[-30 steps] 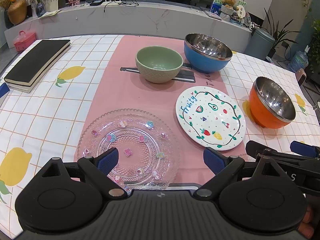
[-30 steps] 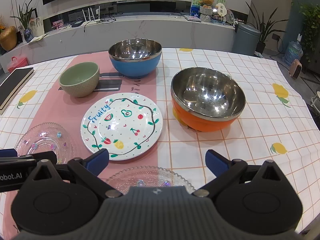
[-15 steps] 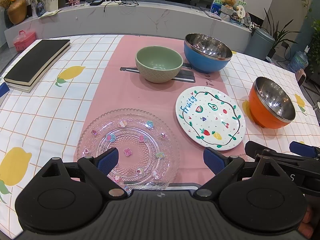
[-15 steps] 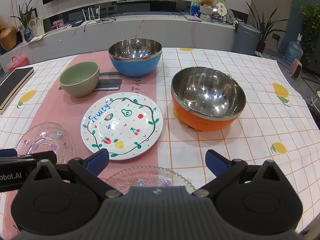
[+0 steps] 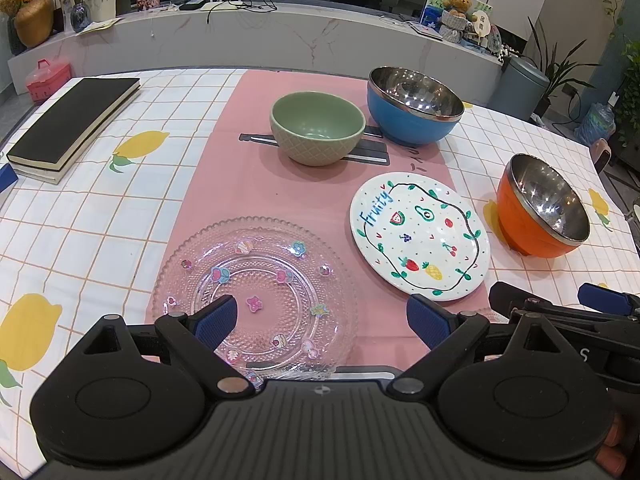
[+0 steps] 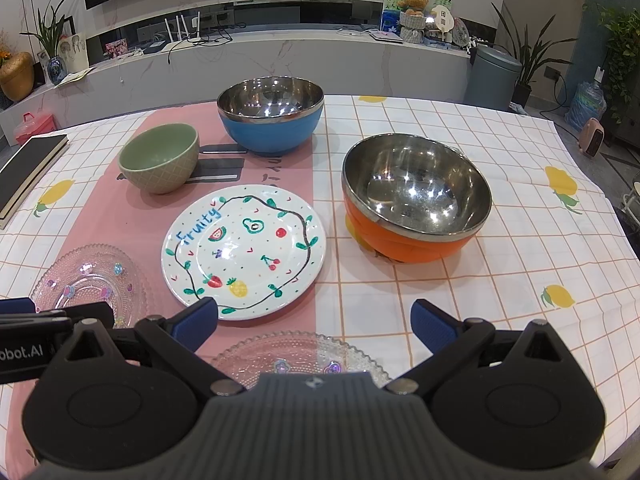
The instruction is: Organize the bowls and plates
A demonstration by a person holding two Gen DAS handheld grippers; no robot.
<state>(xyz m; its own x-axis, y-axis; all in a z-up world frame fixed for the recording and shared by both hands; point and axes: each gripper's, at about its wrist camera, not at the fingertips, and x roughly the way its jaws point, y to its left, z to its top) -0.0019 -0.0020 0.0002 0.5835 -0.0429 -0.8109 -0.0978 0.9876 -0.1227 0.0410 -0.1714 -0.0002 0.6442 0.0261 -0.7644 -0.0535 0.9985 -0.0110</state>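
Observation:
A clear glass plate (image 5: 256, 288) with small stickers lies on the pink runner, under my open, empty left gripper (image 5: 322, 318). A white "Fruity" plate (image 5: 420, 236) lies to its right. A green bowl (image 5: 318, 128), a blue steel-lined bowl (image 5: 414, 106) and an orange steel-lined bowl (image 5: 542, 206) stand beyond. In the right wrist view my right gripper (image 6: 314, 322) is open and empty above a second glass plate (image 6: 300, 354), with the white plate (image 6: 244, 256) and orange bowl (image 6: 416, 200) ahead.
A black book (image 5: 74, 122) lies at the far left of the table. A dark flat mat (image 5: 362, 150) sits under the green bowl. The checked tablecloth (image 6: 520, 264) stretches right of the orange bowl. A counter (image 6: 280, 48) stands behind the table.

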